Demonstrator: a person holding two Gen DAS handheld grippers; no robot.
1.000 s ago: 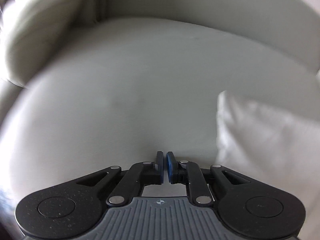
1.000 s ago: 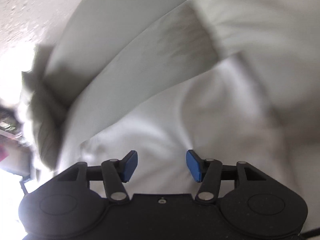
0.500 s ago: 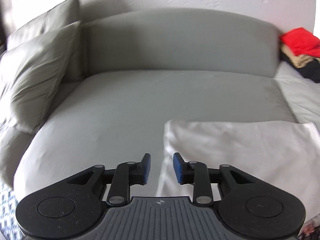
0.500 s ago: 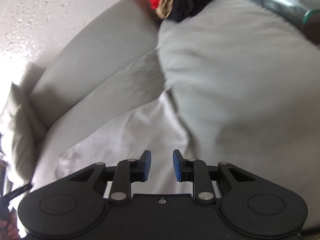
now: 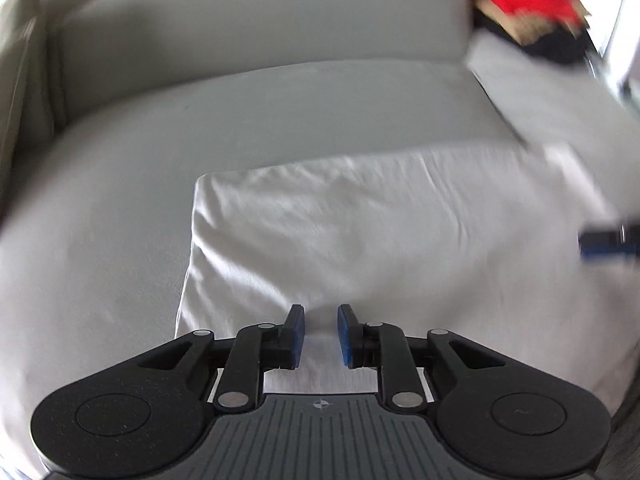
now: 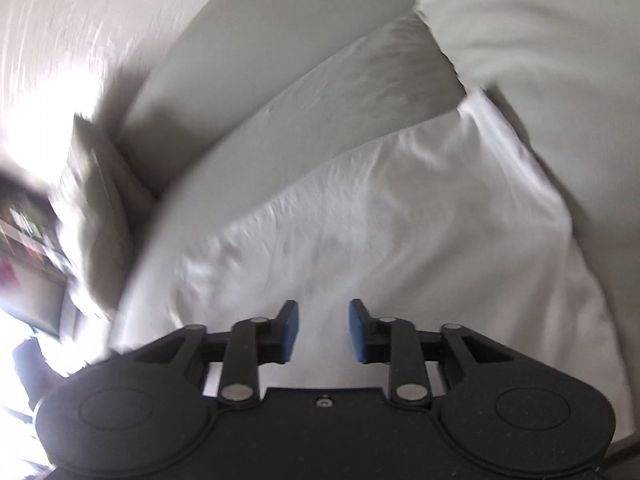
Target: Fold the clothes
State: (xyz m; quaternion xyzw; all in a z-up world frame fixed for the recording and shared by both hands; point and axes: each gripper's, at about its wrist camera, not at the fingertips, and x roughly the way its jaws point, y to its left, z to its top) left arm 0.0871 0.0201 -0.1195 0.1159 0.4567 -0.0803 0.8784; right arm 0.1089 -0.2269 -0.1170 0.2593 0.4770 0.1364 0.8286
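Note:
A white folded garment (image 5: 360,232) lies flat on the grey sofa seat (image 5: 120,200). My left gripper (image 5: 320,334) hovers open over the garment's near edge, nothing between its blue pads. At the right edge of the left wrist view, the blurred blue tip of my right gripper (image 5: 608,240) shows above the cloth. In the right wrist view the same white garment (image 6: 400,220) spreads ahead, and my right gripper (image 6: 323,330) stands open above it with empty jaws.
A pile of red, tan and black clothes (image 5: 528,12) sits on the far right of the sofa by the backrest (image 5: 260,24). Grey pillows (image 6: 96,200) lean at the sofa's left end. A pale textured wall (image 6: 80,20) rises behind.
The left gripper went from shut to open and shifted right over the white garment. The right gripper narrowed, then widened again, and swung back over the cloth. Both views are motion-blurred.

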